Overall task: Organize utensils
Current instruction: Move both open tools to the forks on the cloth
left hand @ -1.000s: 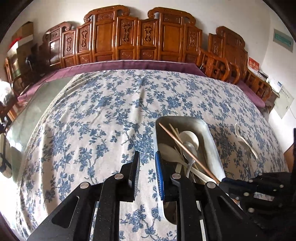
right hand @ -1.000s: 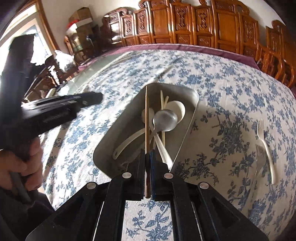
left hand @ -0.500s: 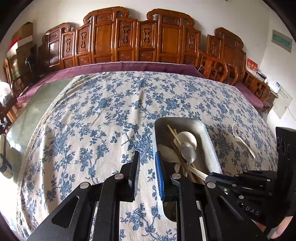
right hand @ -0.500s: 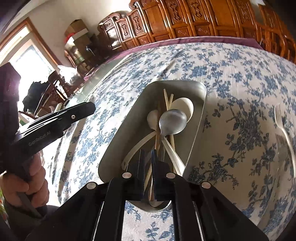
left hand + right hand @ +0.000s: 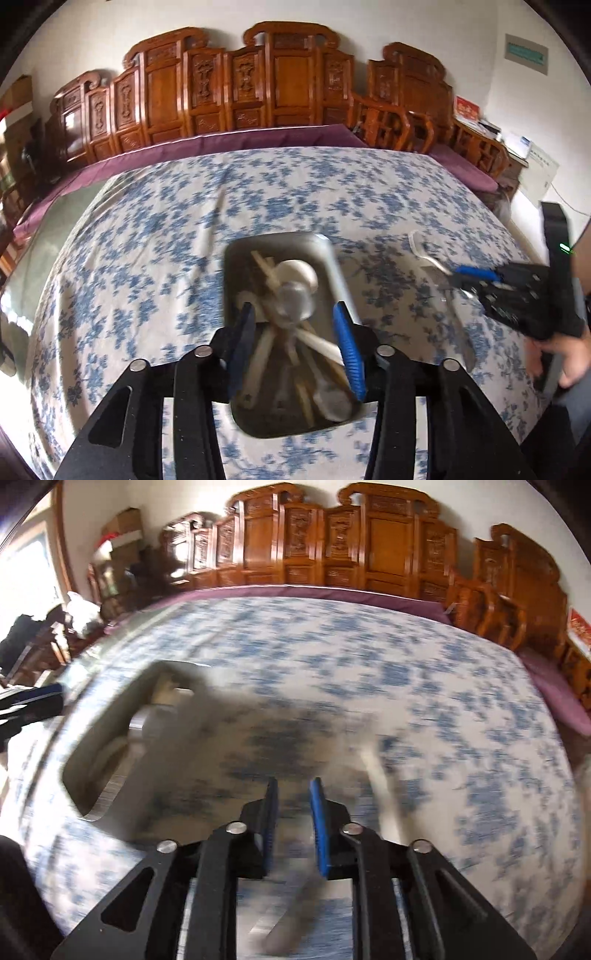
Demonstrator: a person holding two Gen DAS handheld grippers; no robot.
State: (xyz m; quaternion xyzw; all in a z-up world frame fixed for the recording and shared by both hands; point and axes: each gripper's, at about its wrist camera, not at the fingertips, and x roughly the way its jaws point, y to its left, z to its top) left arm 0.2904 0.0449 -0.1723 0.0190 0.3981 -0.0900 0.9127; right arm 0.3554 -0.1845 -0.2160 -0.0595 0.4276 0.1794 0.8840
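A metal tray [image 5: 334, 258] lies on the blue-flowered tablecloth and holds chopsticks [image 5: 267, 271], a metal spoon [image 5: 293, 297] and white spoons [image 5: 299, 271]. My left gripper [image 5: 295, 345] is open, its jaws wide apart above the tray's near half, holding nothing. My right gripper [image 5: 293, 825] is open and empty over the cloth to the right of the tray [image 5: 110, 794]; it also shows in the left wrist view [image 5: 458, 278]. White forks [image 5: 424, 251] lie on the cloth by the right gripper, blurred in the right wrist view [image 5: 380, 775].
The tablecloth [image 5: 147, 258] covers a wide table with a purple edge [image 5: 221, 142] at the back. Carved wooden chairs [image 5: 258, 92] stand behind it. Both views are motion-blurred.
My right gripper let go of the chopstick in the tray, opened, and swung right toward the forks. My left gripper opened wide and moved over the tray.
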